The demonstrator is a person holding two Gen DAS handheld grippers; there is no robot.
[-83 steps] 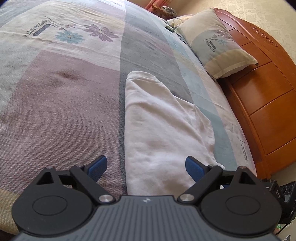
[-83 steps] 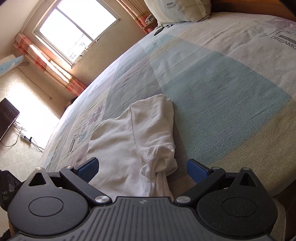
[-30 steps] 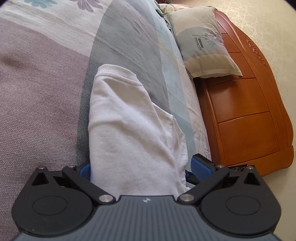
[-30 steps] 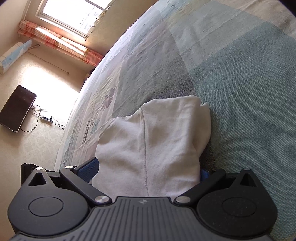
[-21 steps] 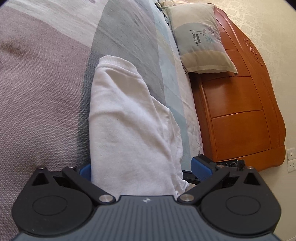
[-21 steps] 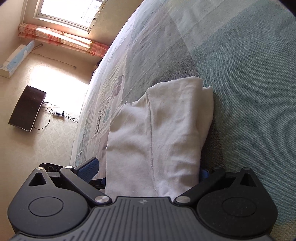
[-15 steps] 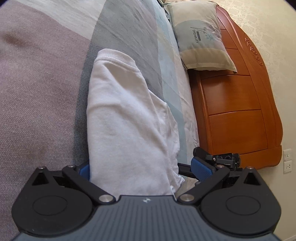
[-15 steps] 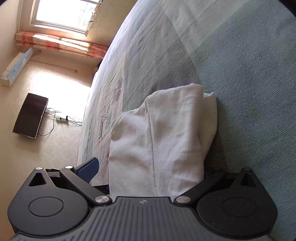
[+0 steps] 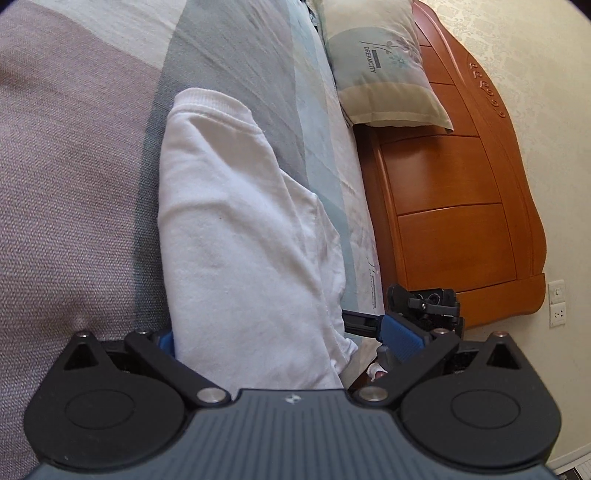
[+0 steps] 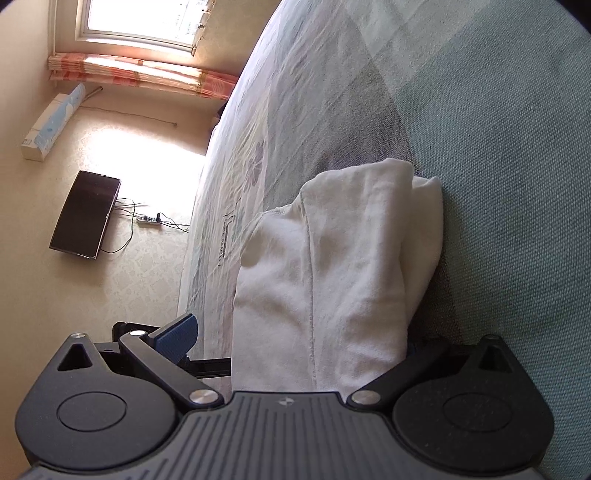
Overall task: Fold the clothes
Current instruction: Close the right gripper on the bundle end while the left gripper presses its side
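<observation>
White garment [image 9: 236, 236], soft knit, folded long, ribbed hem

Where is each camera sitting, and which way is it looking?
Left wrist: on the left gripper, looking along the white garment toward the pillow and wooden headboard; its blue fingers show.
Right wrist: on the right gripper, looking toward the window and TV.
Shared: garment, bedspread, each other's gripper.
</observation>
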